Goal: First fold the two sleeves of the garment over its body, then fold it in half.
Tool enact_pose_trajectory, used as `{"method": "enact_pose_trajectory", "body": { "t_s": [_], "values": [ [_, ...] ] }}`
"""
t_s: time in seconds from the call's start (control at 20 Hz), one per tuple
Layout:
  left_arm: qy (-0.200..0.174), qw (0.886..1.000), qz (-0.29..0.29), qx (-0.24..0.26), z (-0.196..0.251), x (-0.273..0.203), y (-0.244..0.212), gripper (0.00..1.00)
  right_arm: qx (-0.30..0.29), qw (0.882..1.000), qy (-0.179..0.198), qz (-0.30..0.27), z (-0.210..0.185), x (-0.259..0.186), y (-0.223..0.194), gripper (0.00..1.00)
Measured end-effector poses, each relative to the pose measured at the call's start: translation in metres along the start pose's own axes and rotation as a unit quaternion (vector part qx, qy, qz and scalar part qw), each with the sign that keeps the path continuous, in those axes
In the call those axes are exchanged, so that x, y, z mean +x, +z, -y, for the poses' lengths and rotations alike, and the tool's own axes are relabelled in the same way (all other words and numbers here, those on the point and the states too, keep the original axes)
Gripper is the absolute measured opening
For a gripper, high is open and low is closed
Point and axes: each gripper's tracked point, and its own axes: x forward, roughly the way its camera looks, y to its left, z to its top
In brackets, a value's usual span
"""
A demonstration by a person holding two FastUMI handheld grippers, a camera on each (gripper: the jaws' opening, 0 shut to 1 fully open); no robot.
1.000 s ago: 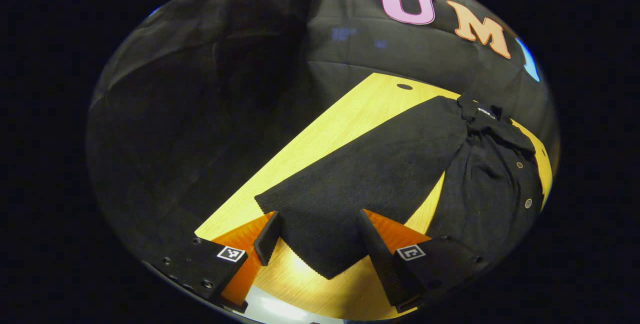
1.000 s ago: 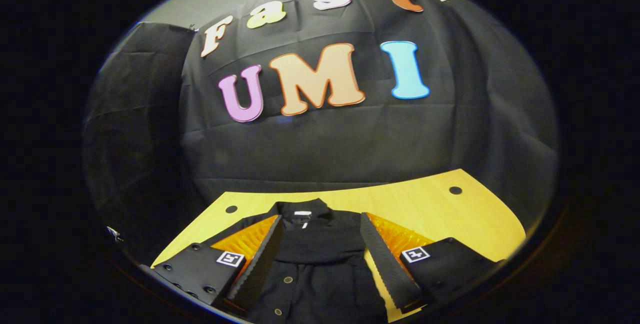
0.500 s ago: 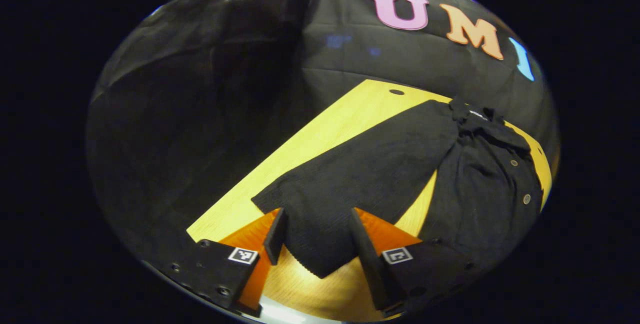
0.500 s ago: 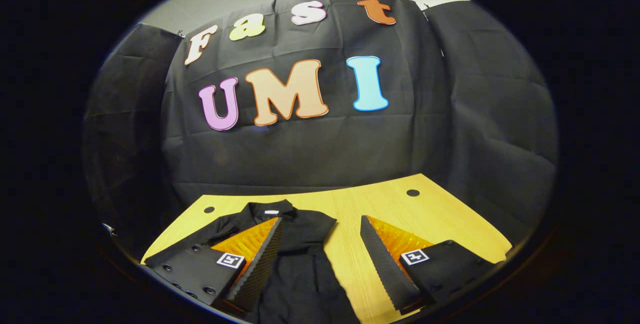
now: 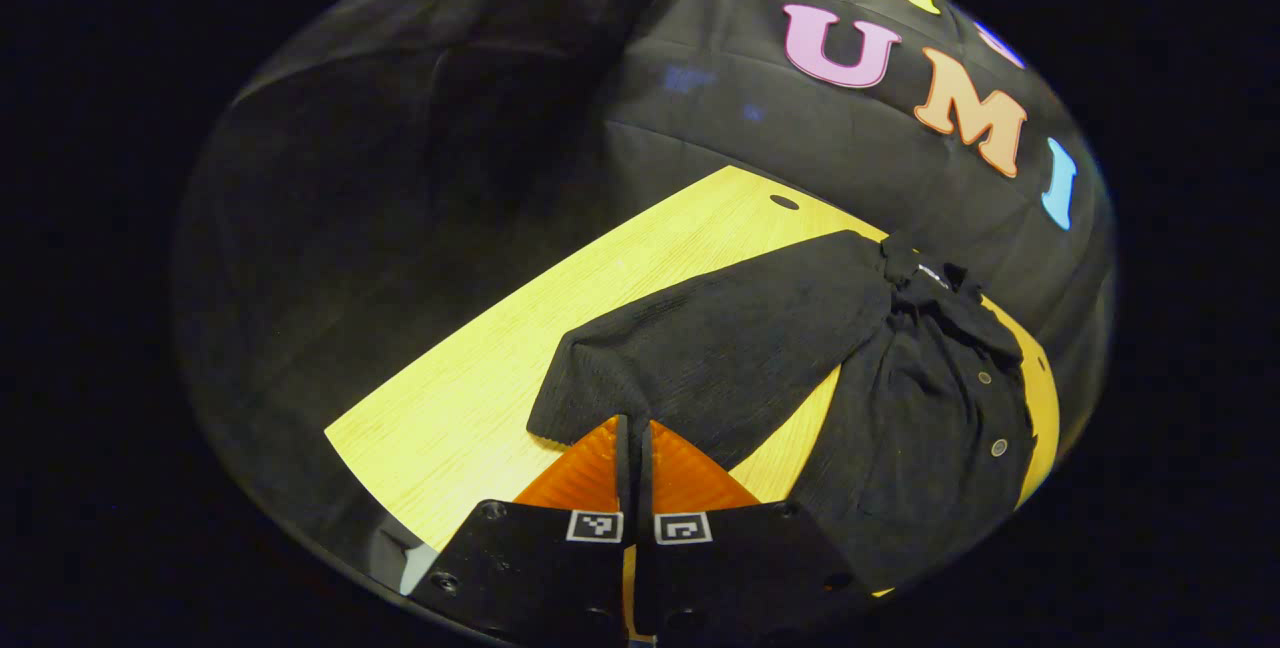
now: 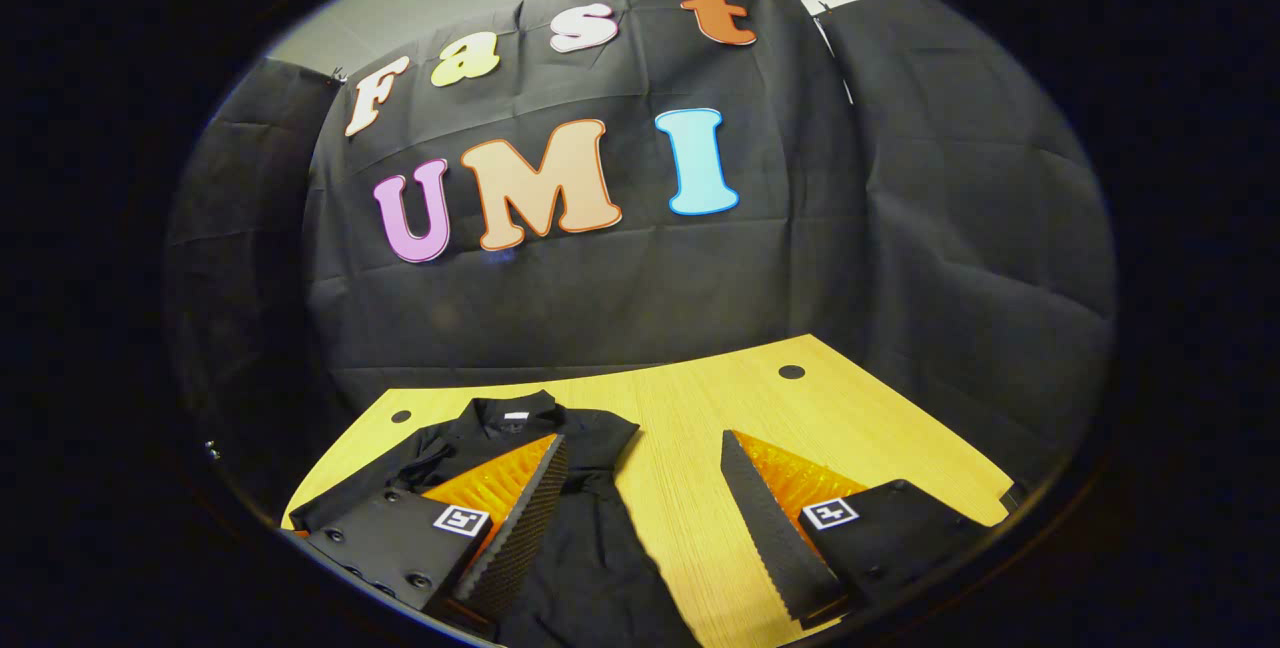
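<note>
Pinching the cuff of the sleeve (image 5: 720,358) low in the frame's centre, our left gripper (image 5: 634,438) is now closing where a moment ago its jaws were standing wide, so the first fold is probably starting. Our right gripper (image 6: 640,518) is hanging open above the garment (image 6: 540,528), a dark ribbed buttoned shirt lying on the smooth yellow wooden table (image 6: 800,418).

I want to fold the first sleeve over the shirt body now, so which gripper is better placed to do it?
Left. The left gripper is closed at the cuff end of the sleeve, apparently pinching it. The right gripper is open over the shirt body and table, holding nothing.
</note>
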Motion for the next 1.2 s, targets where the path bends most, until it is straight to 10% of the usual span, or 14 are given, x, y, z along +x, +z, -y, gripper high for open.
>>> {"method": "enact_pose_trajectory", "body": {
  "t_s": [0.45, 1.2],
  "values": [
    [0.009, 0.999, -0.008, 0.042, 0.035, -0.004, 0.022, 0.00, 0.017, 1.000, -0.002, -0.003, 0.025, -0.006, -0.002, 0.98],
    [-0.175, 0.967, 0.113, 0.149, 0.300, 0.016, 0.161, 0.00, 0.054, 0.998, -0.007, -0.040, 0.087, -0.009, -0.059, 0.98]
  ]
}}
